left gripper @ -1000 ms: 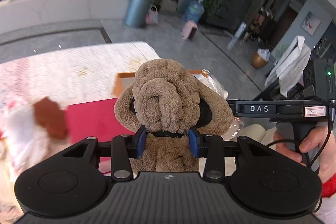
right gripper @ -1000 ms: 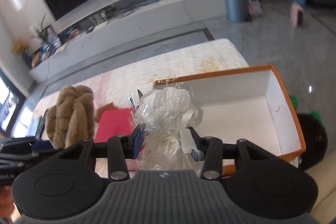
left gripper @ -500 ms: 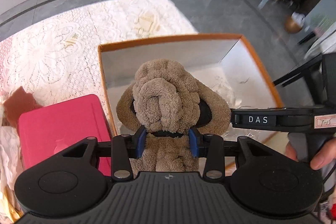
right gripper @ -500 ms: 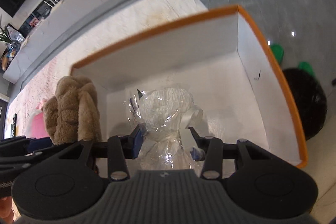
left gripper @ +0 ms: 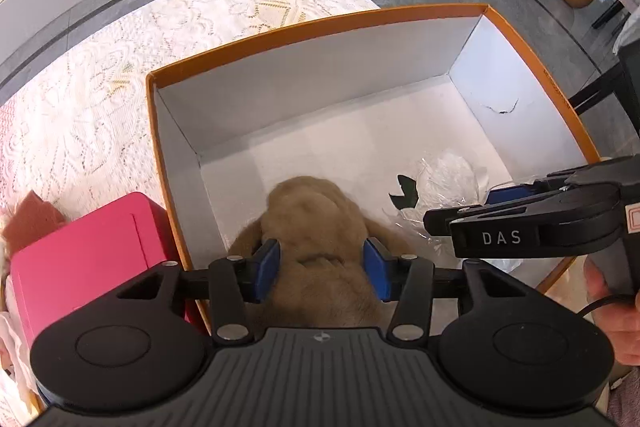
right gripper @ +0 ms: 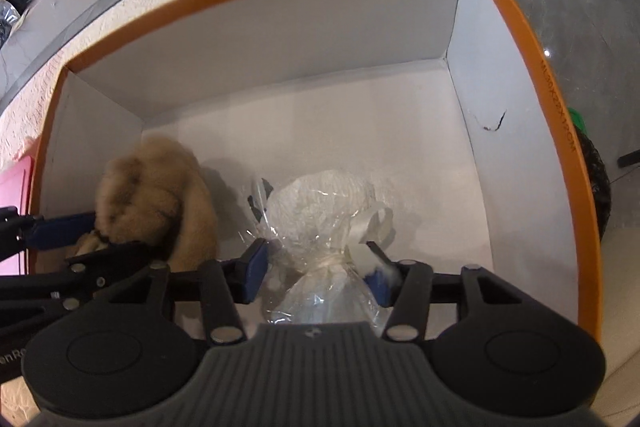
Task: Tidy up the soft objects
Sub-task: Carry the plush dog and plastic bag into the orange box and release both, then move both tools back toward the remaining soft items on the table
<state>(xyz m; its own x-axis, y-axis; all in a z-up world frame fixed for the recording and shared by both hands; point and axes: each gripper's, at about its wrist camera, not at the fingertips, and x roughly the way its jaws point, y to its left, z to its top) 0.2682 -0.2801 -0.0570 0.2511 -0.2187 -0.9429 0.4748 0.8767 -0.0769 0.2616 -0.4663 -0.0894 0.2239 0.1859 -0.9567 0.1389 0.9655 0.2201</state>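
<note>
- Since the earlier frame, we are seeing both toys lowered from above the rim down into the orange-rimmed box (left gripper: 320, 23), and both pairs of blue pads now sit wider apart.
- Our left hand-held gripper (left gripper: 322, 269) is reaching into the box's near left part, its pads standing beside the brown plush toy (left gripper: 312, 227); whether they are pressing it or have let go, we cannot tell.
- Our right hand-held gripper (right gripper: 318, 275) is straddling the tied neck of the clear-wrapped white toy (right gripper: 324, 211), with gaps showing at both pads, so it is looking open.
- Both toys are lying inside the box, the plush toy just left of the wrapped one.
- We are seeing a pink box (left gripper: 80, 251) touching the orange-rimmed box's left wall.
- Both boxes are resting on a table covered with a white lace cloth (left gripper: 100, 107).
</note>
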